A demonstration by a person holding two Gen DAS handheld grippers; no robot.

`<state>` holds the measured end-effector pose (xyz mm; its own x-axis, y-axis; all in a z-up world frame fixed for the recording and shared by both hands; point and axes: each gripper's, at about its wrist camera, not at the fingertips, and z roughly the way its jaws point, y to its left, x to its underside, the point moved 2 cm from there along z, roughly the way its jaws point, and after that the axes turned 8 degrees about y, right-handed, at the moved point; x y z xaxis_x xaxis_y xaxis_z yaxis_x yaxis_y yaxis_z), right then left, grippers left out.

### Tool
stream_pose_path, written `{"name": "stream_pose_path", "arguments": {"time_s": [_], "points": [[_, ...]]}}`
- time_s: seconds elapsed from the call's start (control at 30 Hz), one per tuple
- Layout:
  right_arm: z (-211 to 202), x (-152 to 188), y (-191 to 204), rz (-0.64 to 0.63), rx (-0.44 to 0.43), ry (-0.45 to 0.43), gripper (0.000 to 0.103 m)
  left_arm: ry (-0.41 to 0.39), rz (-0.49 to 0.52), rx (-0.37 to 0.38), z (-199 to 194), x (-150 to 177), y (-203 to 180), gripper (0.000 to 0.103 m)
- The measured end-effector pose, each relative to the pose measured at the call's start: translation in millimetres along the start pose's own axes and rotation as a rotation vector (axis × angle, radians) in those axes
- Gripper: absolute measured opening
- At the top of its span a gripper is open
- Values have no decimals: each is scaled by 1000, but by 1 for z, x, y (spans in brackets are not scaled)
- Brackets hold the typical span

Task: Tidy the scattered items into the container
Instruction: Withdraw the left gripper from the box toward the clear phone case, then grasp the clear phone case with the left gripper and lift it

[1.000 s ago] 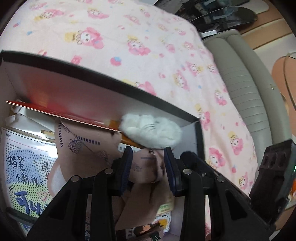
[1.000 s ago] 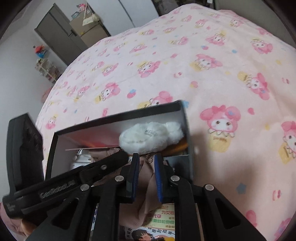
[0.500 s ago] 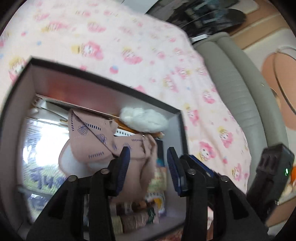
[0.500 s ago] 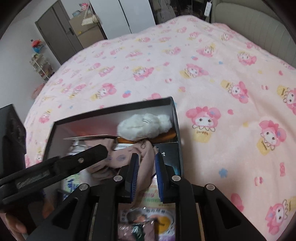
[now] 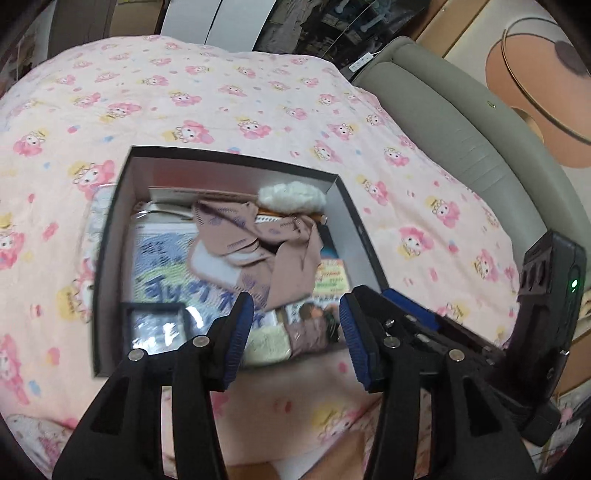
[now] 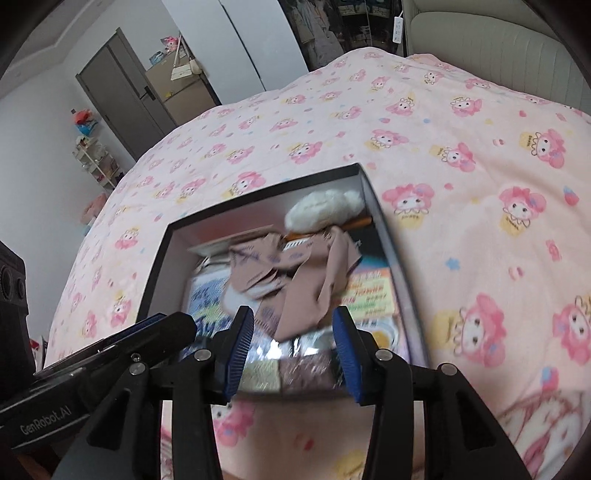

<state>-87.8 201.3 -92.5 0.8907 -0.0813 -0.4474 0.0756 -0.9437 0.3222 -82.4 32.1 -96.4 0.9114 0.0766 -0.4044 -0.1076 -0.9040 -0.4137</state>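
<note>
Box (image 5: 110, 236), black-walled with pale inside, resting open on bed (image 5: 258, 96) with pink cartoon-print cover. Holds brown cloth (image 5: 258, 243) crumpled near middle, white fluffy item (image 5: 291, 197) at far right corner, printed booklets (image 5: 162, 266) flat beneath, small framed picture (image 5: 157, 325) at near left corner.

Against one second earlier: cloth then pinched by both grippers; now lying loose in box, touched by neither. Both views now show whole box from farther back and higher. Left gripper (image 5: 295, 332) fingers spread, just been opening, nothing between them, hovering over near edge of box. Right gripper (image 6: 293, 341) fingers spread, just been opening from near-pressed-together, nothing gripped, also above near edge. Each gripper visible in other's view, side by side.

Surface: bed cover soft, lightly rumpled, otherwise bare of loose items around box. Grey padded headboard (image 5: 461, 122) along right side in left view. Room: grey door (image 6: 122, 96), white wardrobe panels (image 6: 236, 44), small shelf rack with toys (image 6: 96, 158) by wall, cluttered dark shelves (image 6: 351, 22) beyond bed.
</note>
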Motion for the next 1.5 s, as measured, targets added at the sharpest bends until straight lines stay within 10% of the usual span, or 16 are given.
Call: {"name": "stream_pose_path", "arguments": {"time_s": [0.9,1.5], "points": [[22,56,128,-225,2,83,40,-51,-149,-42,-67,61,115,50],[85,-10,184,-285,-79,118,37,-73,-367,26,-45,-7,214,50]]}}
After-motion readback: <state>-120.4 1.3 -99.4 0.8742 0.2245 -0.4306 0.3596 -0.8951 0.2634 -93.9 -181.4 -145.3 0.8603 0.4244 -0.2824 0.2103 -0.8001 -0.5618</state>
